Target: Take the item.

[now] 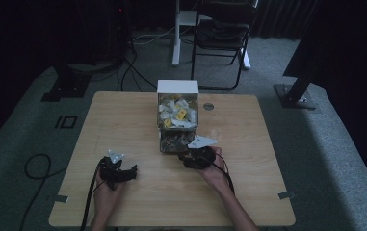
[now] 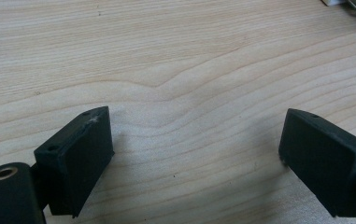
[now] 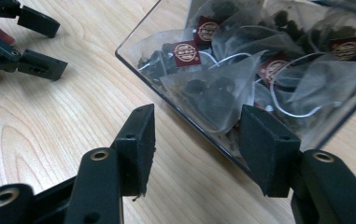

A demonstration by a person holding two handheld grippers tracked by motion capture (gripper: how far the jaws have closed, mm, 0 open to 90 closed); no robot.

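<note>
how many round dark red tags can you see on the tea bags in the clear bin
5 dark red round tags, all in the right gripper view: two upper left, one mid-right, one far right, one low. More may be hidden.

1. The worktop [image 1: 123,120] is pale wood with wavy brown grain lines.
2. The left claw [image 2: 194,154] is matt black, with a brass-coloured rivet at its base.
3. The right claw [image 3: 194,140] is black too.
4. The clear dispenser box [image 3: 138,46] has a white top [image 1: 177,86].
5. The upper packets [image 1: 176,115] are white and yellow.
6. The tea bags [image 3: 213,88] are translucent white mesh over dark leaves, with dark red round-marked tags and white strings.
</note>
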